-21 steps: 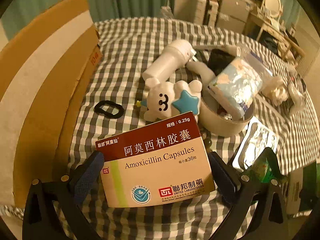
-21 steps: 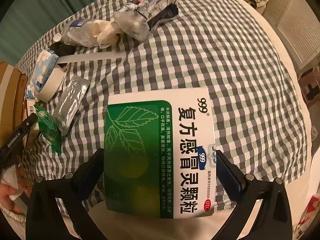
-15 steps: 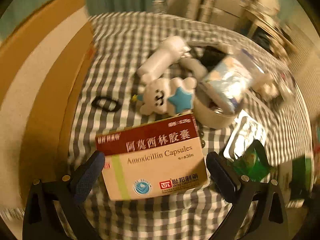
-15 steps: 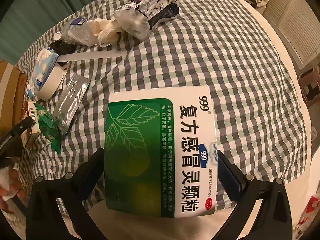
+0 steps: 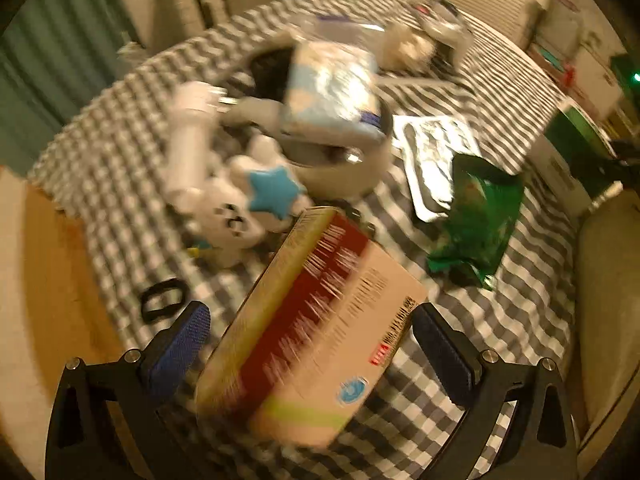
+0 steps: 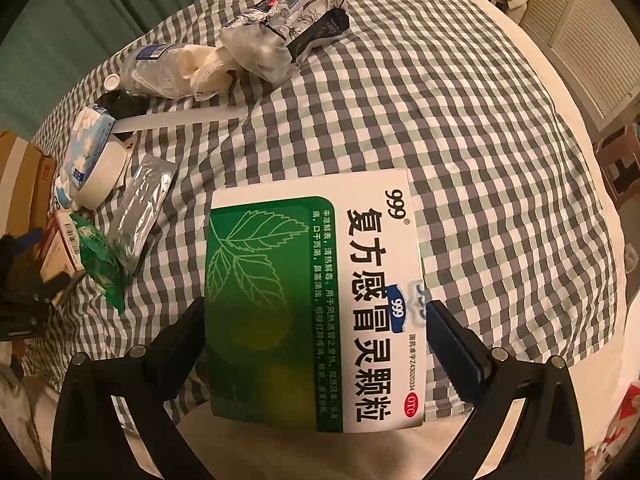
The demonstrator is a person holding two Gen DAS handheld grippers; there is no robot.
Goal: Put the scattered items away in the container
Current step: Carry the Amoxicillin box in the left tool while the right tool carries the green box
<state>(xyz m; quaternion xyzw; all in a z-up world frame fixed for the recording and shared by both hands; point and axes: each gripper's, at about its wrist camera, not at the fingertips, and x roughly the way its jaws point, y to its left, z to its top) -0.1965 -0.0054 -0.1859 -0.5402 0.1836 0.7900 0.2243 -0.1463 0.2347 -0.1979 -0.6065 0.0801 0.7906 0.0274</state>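
A red-and-cream amoxicillin box [image 5: 320, 320] lies slanted between the jaws of my left gripper [image 5: 310, 320]. The picture is blurred, and there is a gap to each pad, so the jaws stand open. A green-and-white 999 medicine box [image 6: 312, 300] lies flat at the bed's near edge. My right gripper [image 6: 316, 306] straddles it, wide open, with a pad close beside each long side. A white round tub [image 5: 360, 168] holds a blue-and-white pack [image 5: 332, 92]. A cardboard box [image 5: 48, 280] stands at the left.
On the checked cloth [image 6: 460, 120] lie a white bear toy with a blue star [image 5: 240, 216], a white bottle [image 5: 188, 140], a black ring [image 5: 162, 298], a green sachet [image 5: 476, 216], a foil pouch [image 5: 432, 156] and crumpled bags [image 6: 280, 32].
The left gripper has swung and rolled, so its view now faces more to the right and the amoxicillin box lies skewed between its jaws. The right gripper and the 999 box have kept still.
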